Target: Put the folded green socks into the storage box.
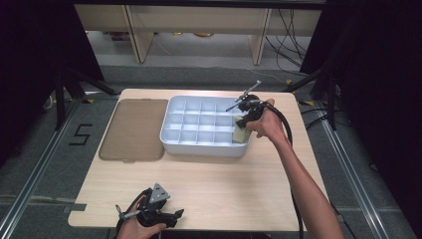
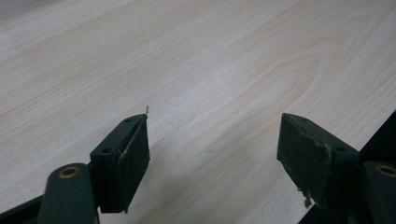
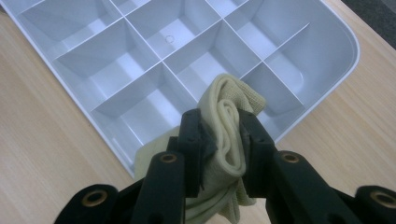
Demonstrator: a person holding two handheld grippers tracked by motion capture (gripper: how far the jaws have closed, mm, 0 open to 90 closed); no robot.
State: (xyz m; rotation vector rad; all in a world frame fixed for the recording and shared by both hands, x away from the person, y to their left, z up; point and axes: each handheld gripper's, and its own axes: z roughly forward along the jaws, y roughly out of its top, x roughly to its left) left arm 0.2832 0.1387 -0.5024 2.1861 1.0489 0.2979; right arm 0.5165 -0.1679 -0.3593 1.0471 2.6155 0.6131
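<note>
A white compartment tray (image 1: pixel 171 107) sits at the far middle of the wooden table, its cells bare. My right gripper (image 1: pixel 242 121) hangs over the tray's near right corner, shut on a folded pale yellow cloth (image 1: pixel 241 132). In the right gripper view the cloth (image 3: pixel 227 105) bunches up between the black jaws above the tray's divided cells (image 3: pixel 154 70), and its tail hangs below the gripper (image 3: pixel 223 128). My left gripper (image 1: pixel 178 215) rests low at the table's near edge, open, with bare wood between its fingers (image 2: pixel 128 156).
A flat brown translucent lid (image 1: pixel 133 128) lies left of the tray. The table's near edge (image 1: pixel 209 226) runs just past the left gripper. Black frame legs and cables stand on the floor around the table.
</note>
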